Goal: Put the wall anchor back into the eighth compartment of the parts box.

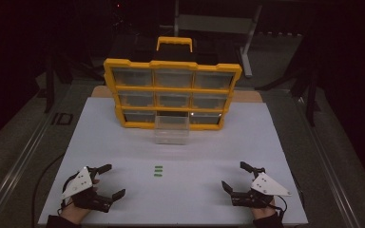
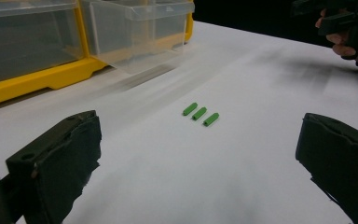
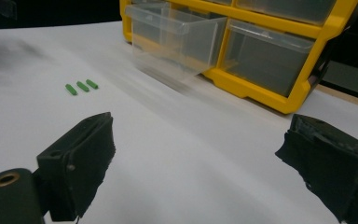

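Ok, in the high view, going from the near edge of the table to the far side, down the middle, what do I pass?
Three green pegs → pulled-out clear drawer → yellow drawer cabinet → its yellow handle.

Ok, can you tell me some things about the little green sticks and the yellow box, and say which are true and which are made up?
1. Three green sticks lie side by side on the white table. True.
2. The left gripper is holding a stick. False: its jaws stand open, with nothing between them.
3. One clear drawer is pulled out of the yellow box. True.
4. The sticks are inside the drawer. False: they lie on the table, apart from it.
5. The right gripper is open. True.
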A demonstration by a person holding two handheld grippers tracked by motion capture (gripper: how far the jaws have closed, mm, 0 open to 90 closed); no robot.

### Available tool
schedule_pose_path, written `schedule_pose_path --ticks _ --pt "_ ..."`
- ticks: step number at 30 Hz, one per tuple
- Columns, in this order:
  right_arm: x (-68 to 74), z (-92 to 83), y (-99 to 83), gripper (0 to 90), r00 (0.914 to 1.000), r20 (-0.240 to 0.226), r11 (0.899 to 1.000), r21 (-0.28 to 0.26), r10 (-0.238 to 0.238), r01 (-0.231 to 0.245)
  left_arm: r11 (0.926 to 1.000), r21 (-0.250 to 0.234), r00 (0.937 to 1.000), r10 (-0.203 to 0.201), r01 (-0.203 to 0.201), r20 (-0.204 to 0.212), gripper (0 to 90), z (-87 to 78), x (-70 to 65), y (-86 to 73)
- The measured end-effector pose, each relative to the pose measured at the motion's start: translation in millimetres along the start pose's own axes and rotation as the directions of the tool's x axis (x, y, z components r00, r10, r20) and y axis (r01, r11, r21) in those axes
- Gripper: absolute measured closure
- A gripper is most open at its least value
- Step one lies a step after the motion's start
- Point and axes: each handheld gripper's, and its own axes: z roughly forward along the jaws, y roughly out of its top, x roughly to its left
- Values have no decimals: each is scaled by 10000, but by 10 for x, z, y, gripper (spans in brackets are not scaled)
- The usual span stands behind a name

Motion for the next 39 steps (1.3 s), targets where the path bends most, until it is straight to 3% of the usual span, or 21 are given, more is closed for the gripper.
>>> schedule_pose_path --ticks 11,25,32,39 --pt "6 -9 8 82 10000 -20 10000 -66 -40 40 9999 100 10000 37 -37 -18 0 10 -1 -3" --pt "17 -6 14 83 9999 61 9999 -122 -106 106 9991 56 9991 -413 412 106 0 36 2 44" --pt "24 0 16 83 9999 13 9999 -87 -130 130 9982 262 9984 -549 546 110 0 39 3 158" --pt "31 10 23 83 9998 -34 9997 -116 -208 207 9996 238 9993 -156 148 338 0 -35 29 462"
